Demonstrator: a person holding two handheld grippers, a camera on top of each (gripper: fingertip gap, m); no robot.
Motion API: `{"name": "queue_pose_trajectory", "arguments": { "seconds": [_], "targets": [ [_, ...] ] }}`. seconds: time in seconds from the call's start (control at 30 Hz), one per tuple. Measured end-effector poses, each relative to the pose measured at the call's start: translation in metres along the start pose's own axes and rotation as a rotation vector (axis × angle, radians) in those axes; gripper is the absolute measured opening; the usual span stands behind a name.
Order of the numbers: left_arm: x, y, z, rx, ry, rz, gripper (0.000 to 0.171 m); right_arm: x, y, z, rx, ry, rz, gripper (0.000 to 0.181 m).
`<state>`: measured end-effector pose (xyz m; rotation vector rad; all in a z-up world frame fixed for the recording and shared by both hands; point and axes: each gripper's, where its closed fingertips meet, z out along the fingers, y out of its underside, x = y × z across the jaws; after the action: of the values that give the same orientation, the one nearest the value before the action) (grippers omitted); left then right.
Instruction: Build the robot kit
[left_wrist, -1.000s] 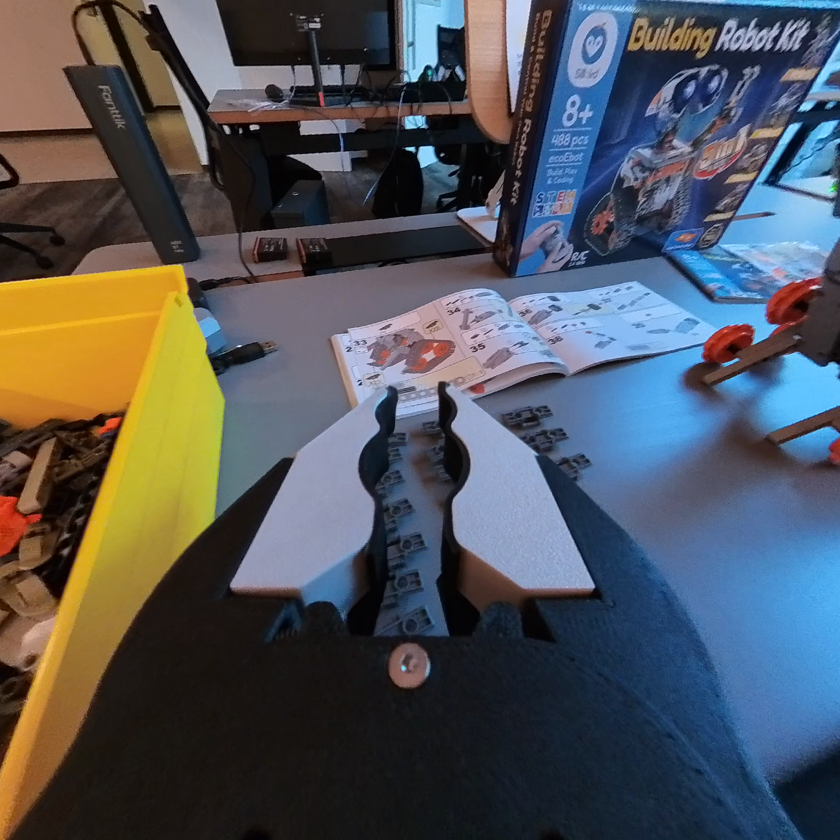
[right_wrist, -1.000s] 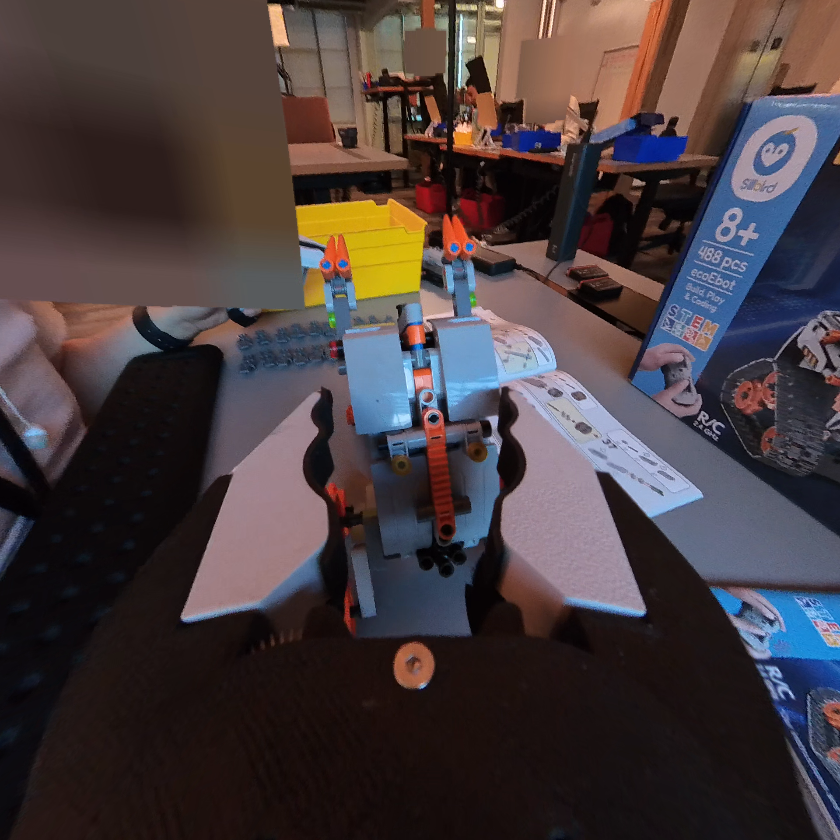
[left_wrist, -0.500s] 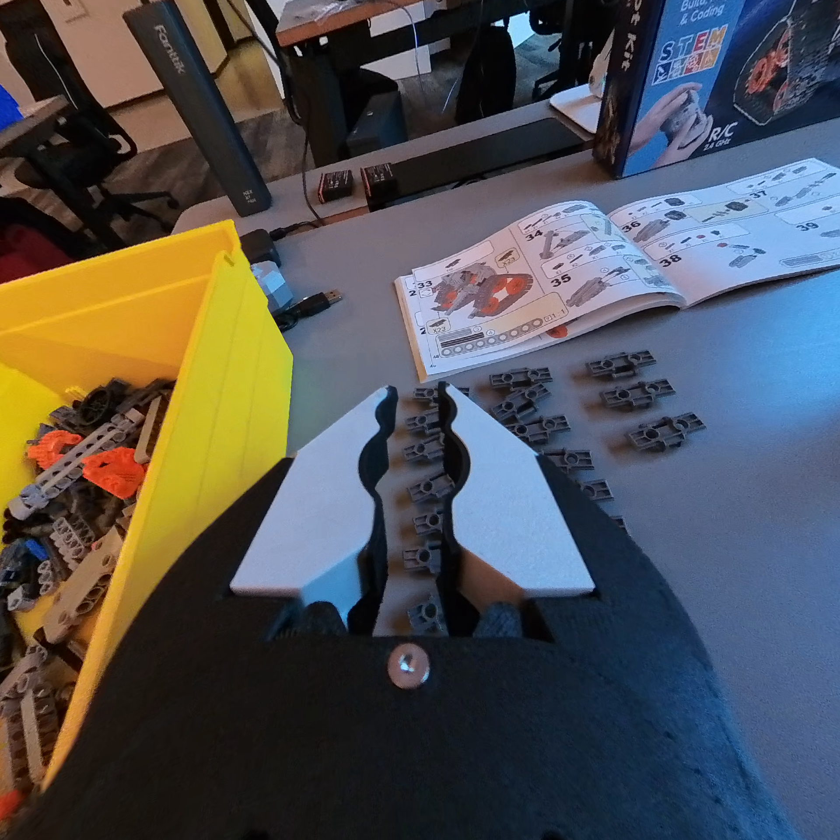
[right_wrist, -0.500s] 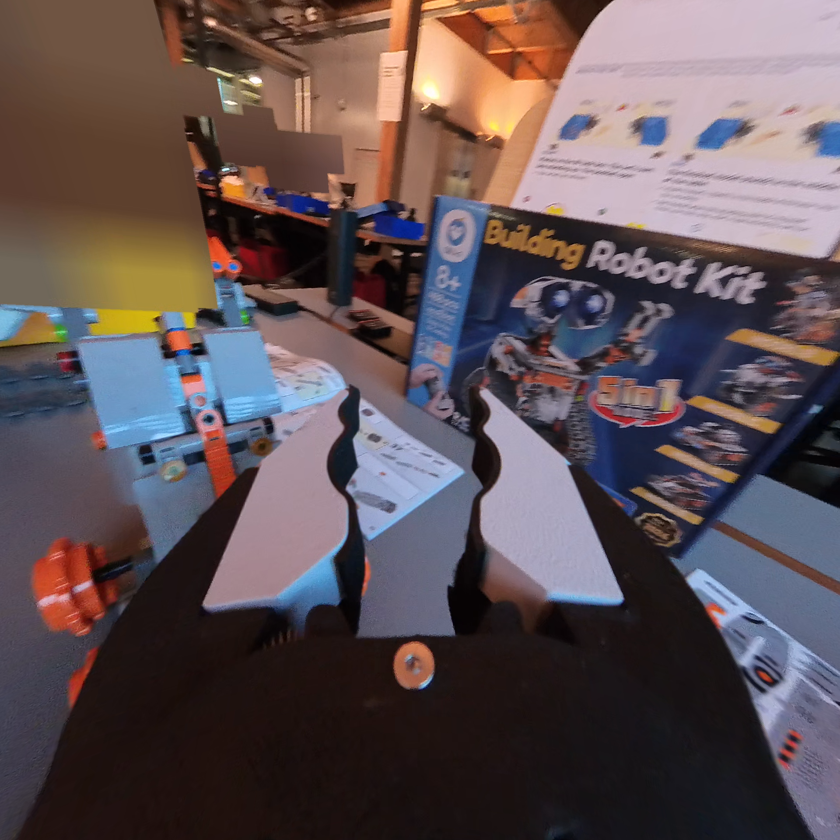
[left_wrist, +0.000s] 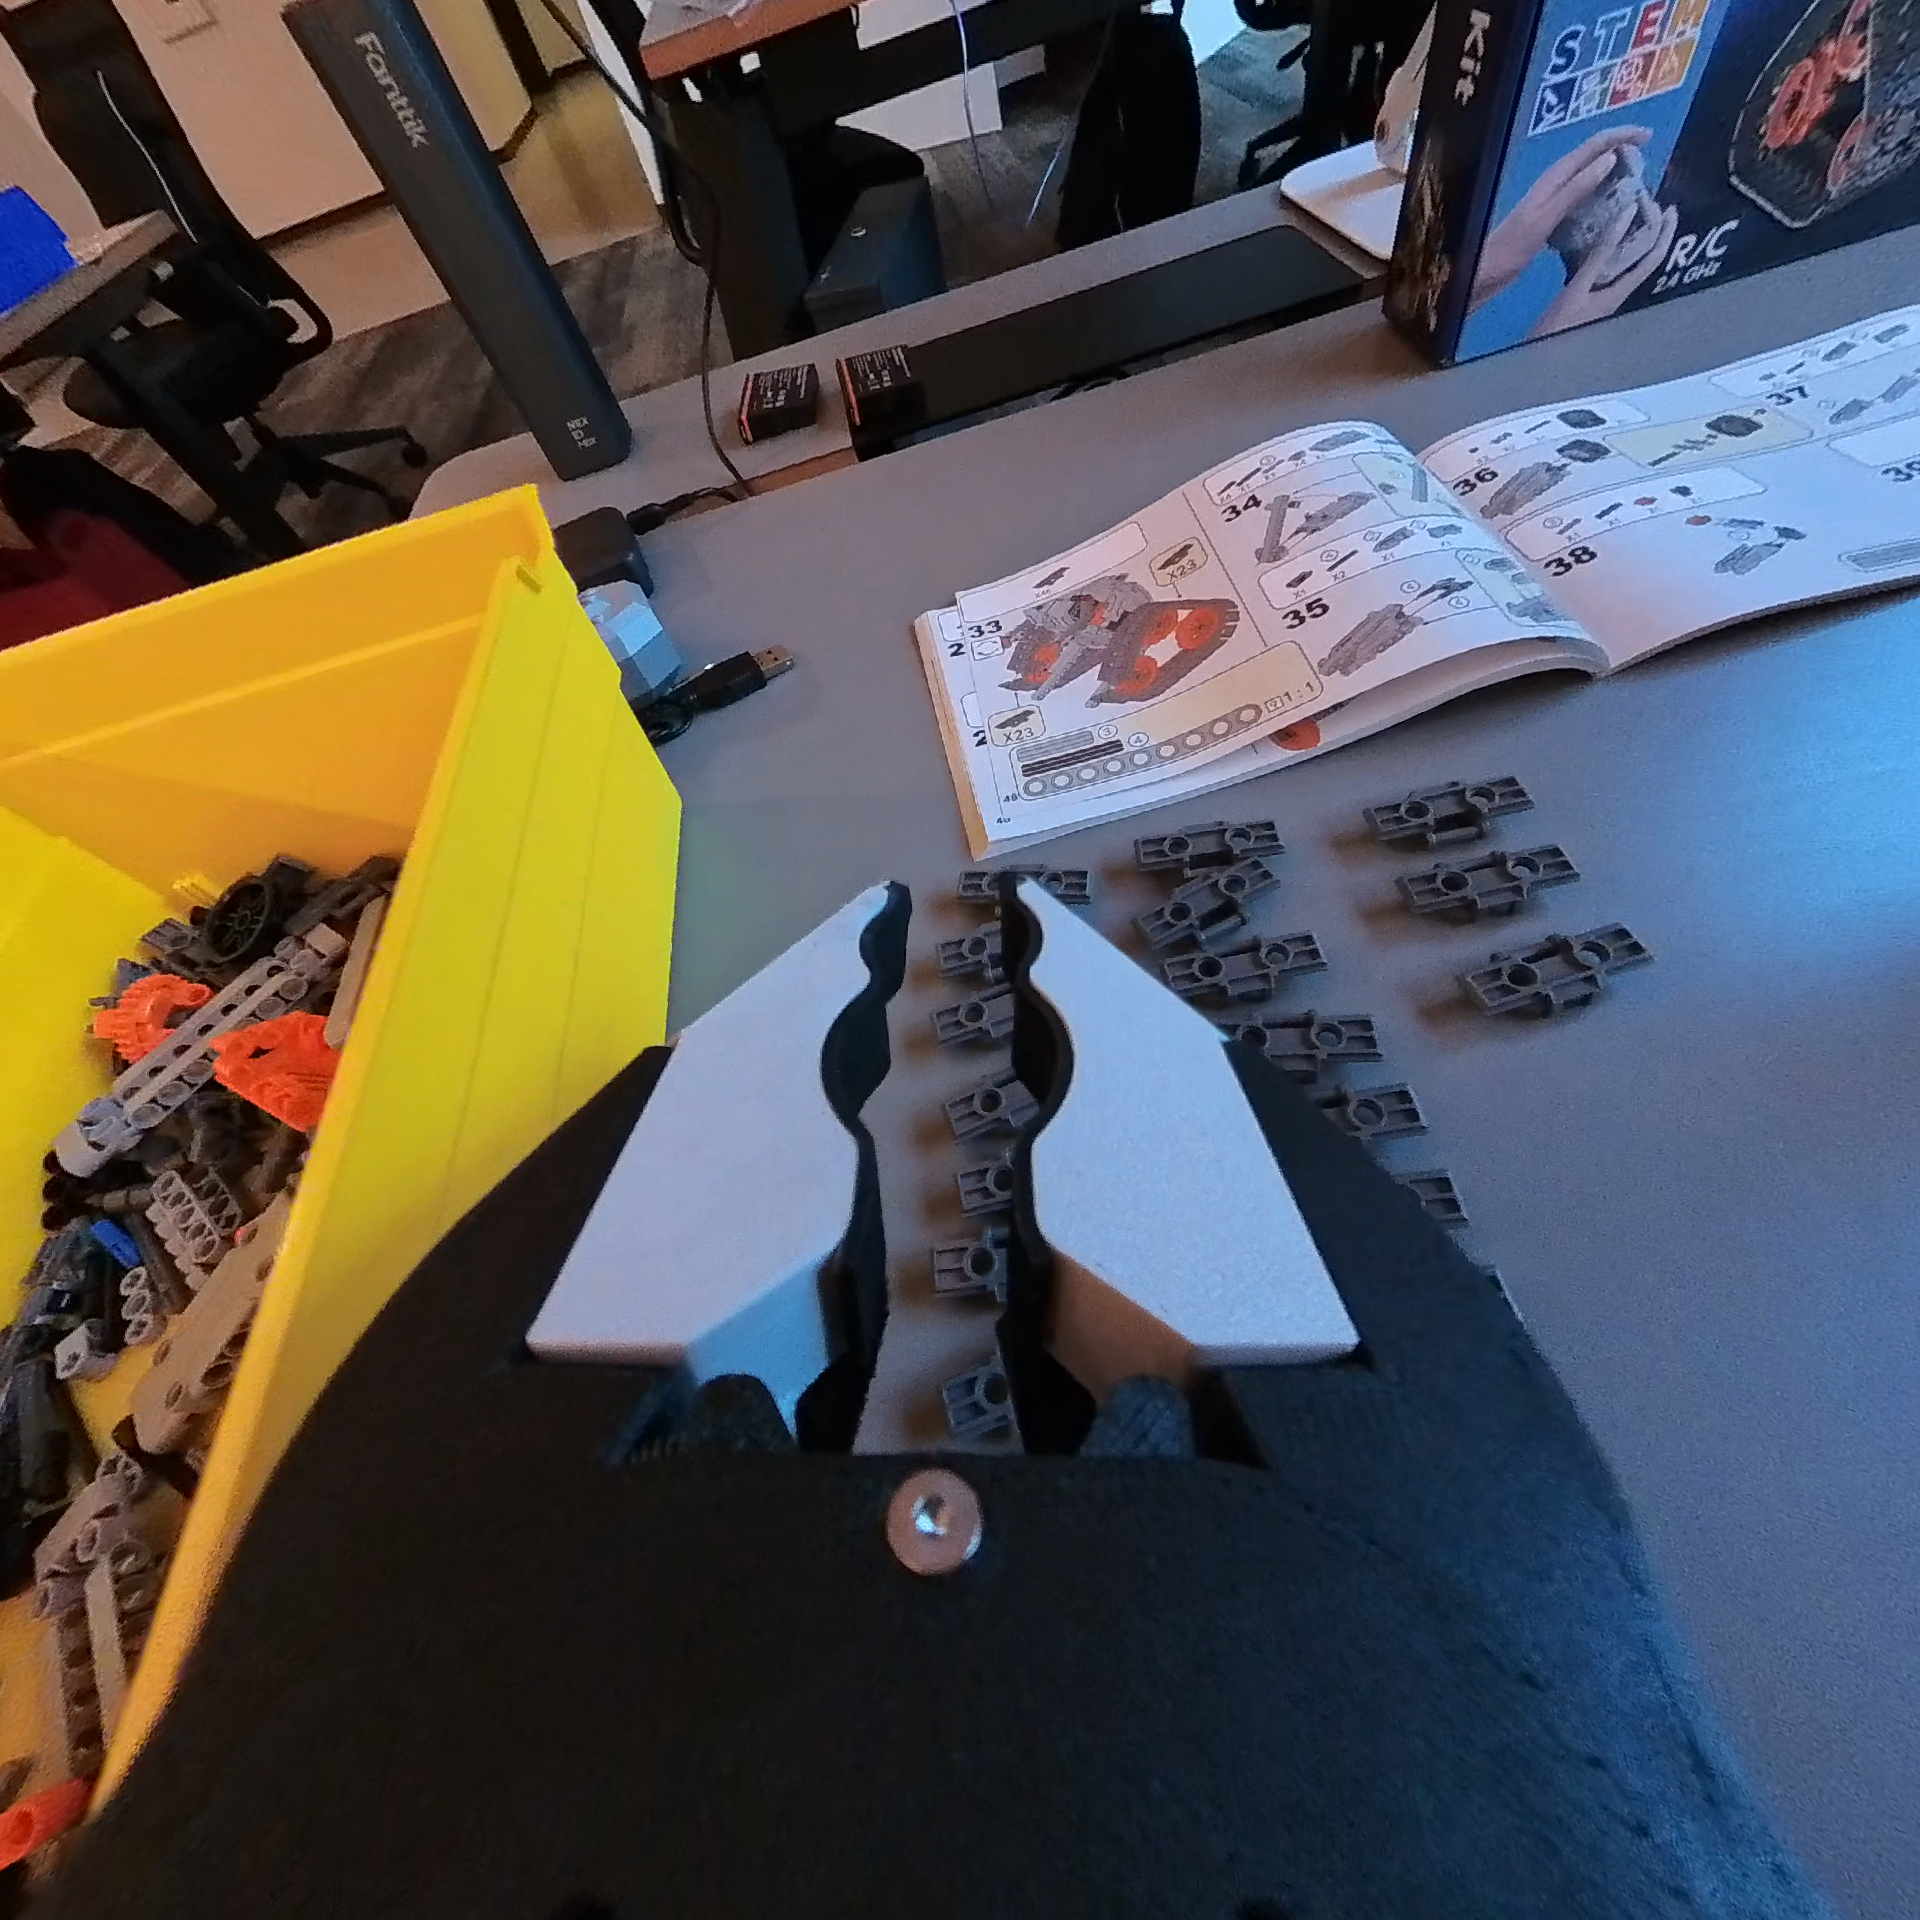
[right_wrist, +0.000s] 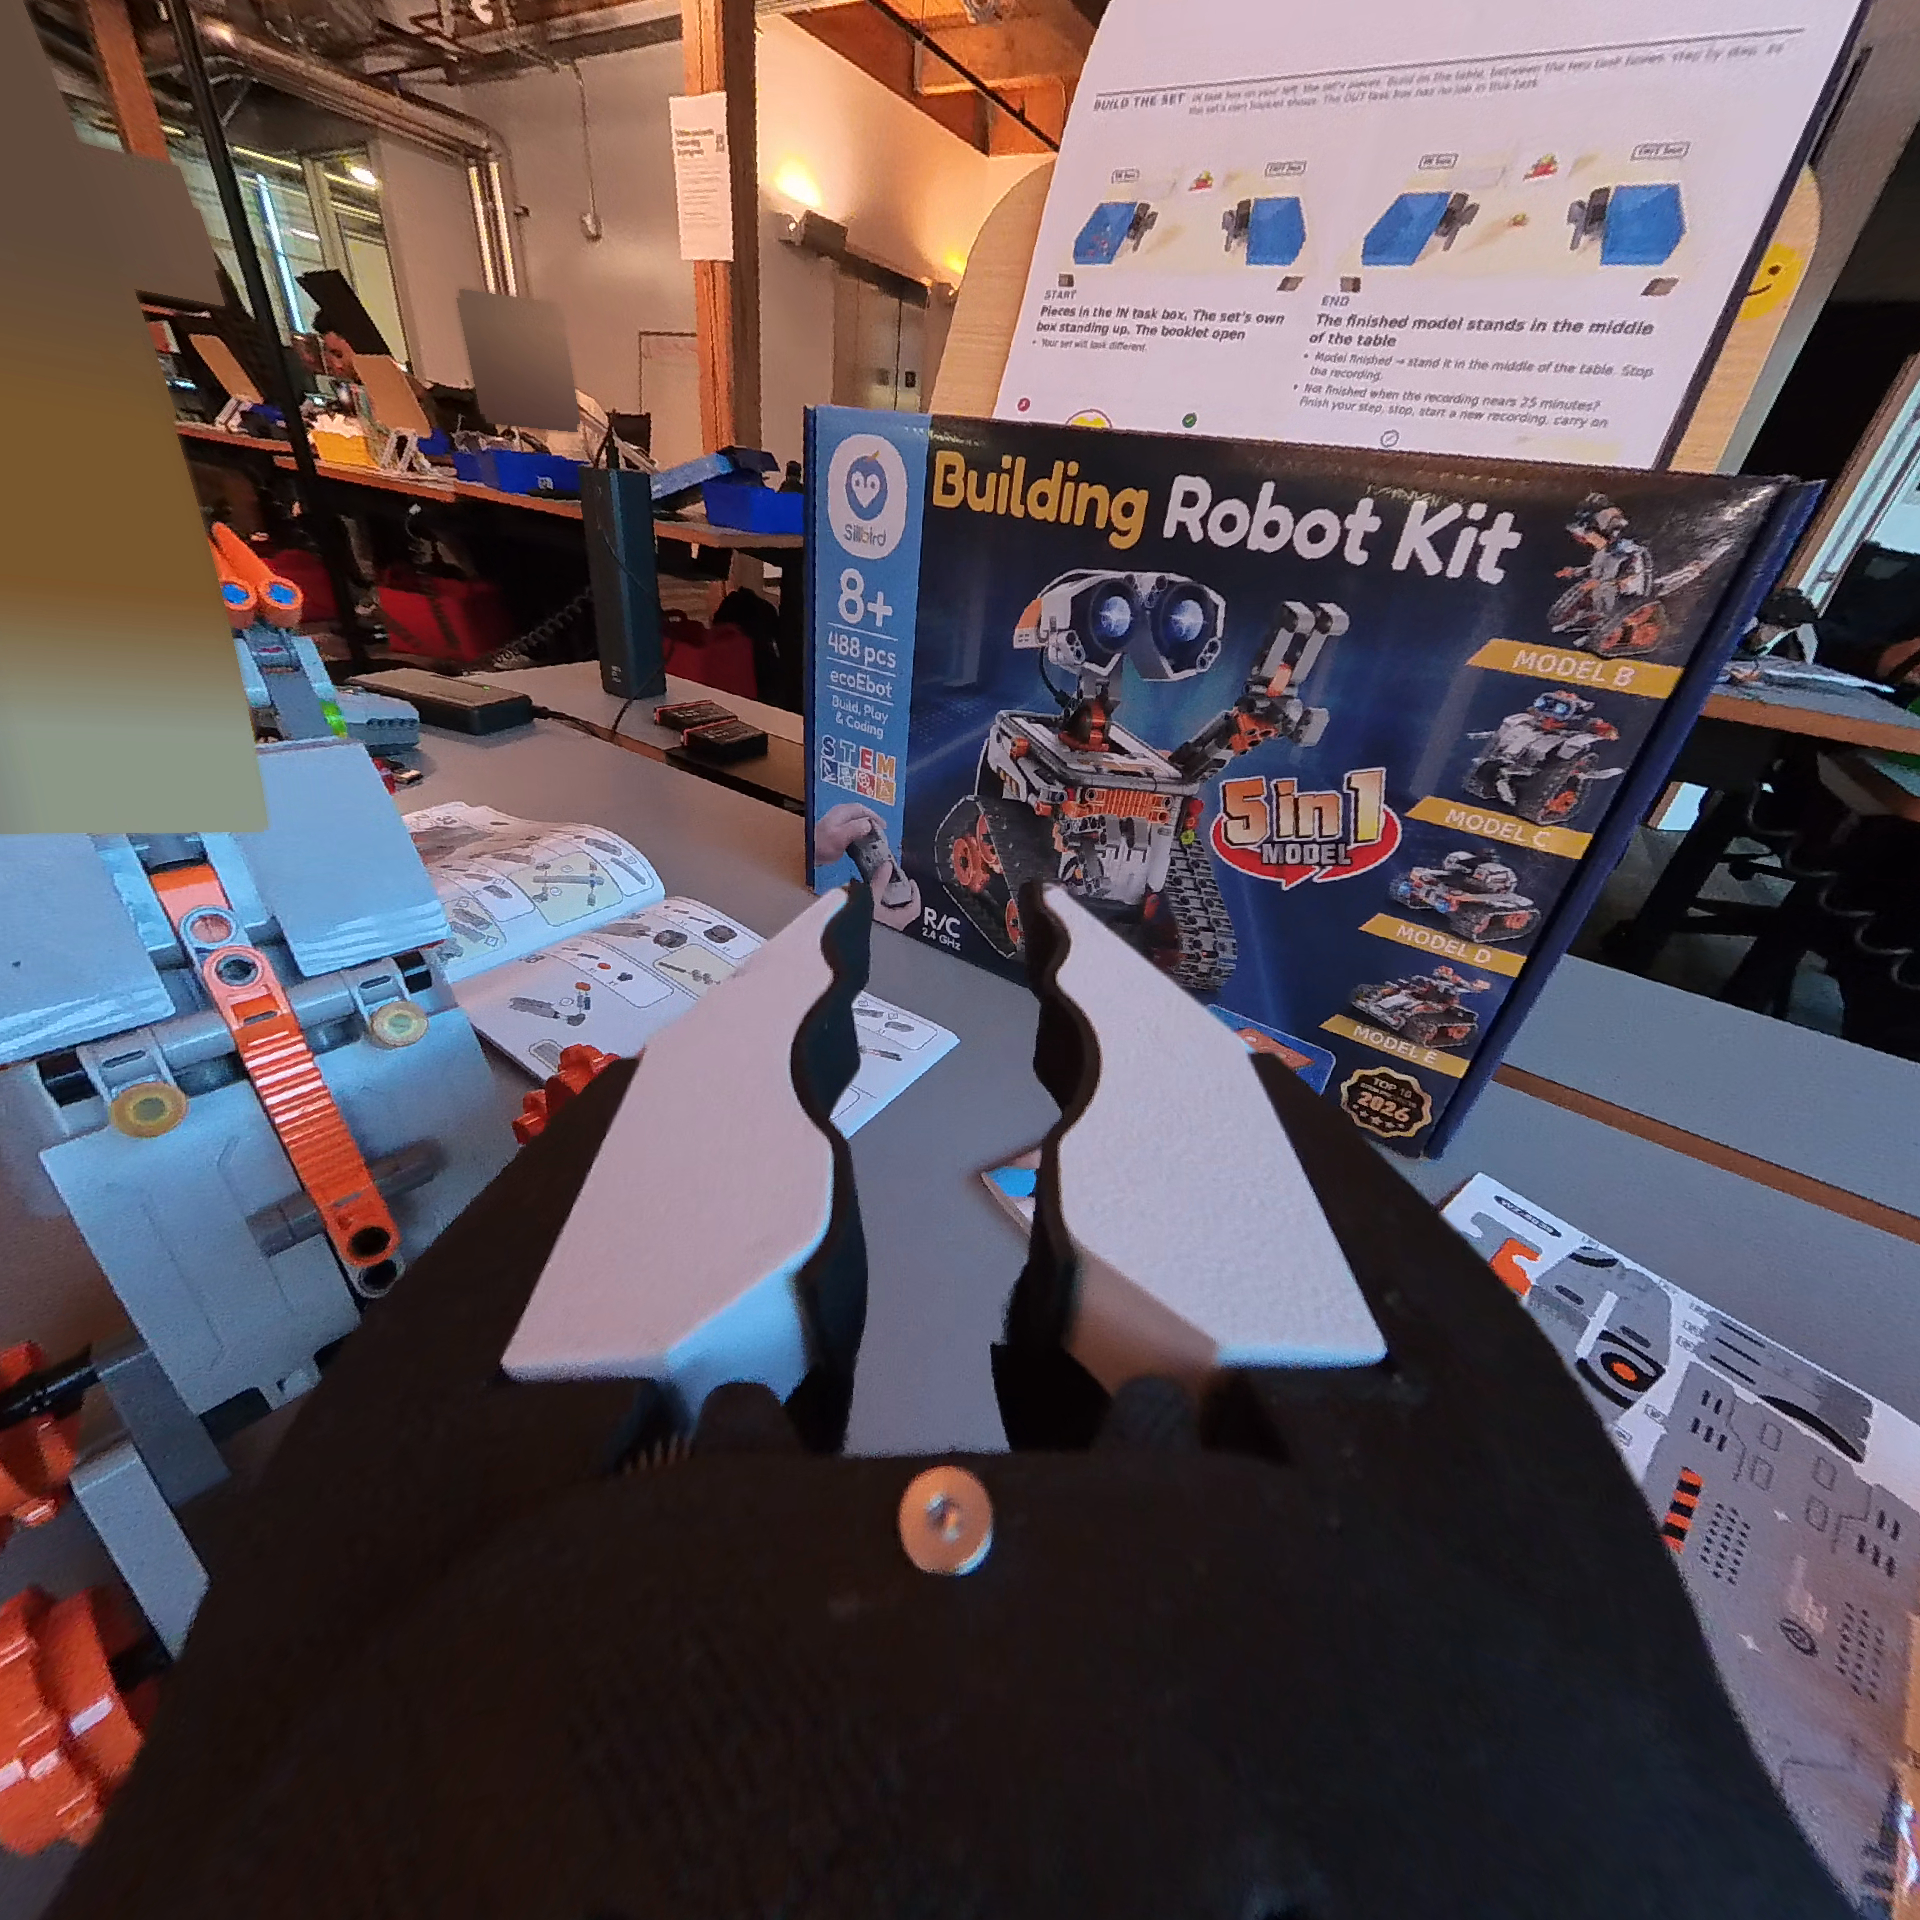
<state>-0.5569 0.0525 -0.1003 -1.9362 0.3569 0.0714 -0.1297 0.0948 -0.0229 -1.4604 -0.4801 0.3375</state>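
My right gripper (right_wrist: 945, 904), jaws now narrowed and empty, has swung off the grey-and-orange brick robot model (right_wrist: 239, 1049) to its left; my left gripper (left_wrist: 956, 894) hovers, slightly parted and empty, over the dark grey plastic track links (left_wrist: 1242, 966).

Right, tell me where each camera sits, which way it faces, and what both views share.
Left wrist view: on the left tongs, angled down at the dark grey pieces on the grey table, beside the yellow bin; only its own open fingers show.
Right wrist view: on the right tongs, facing level toward the kit box, the grey and orange model at left; fingers apart, empty.
Shared: the open booklet, box, table.
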Motion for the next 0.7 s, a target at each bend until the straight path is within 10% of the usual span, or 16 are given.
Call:
{"name": "queue_pose_trajectory", "arguments": {
  "seconds": [0.7],
  "targets": [
    [0.0027, 0.0006, 0.0003, 0.0, 0.027, -0.026, 0.016, -0.0043, 0.0105, 0.0044, -0.051, -0.013, -0.027, 0.022]
  ]
}}
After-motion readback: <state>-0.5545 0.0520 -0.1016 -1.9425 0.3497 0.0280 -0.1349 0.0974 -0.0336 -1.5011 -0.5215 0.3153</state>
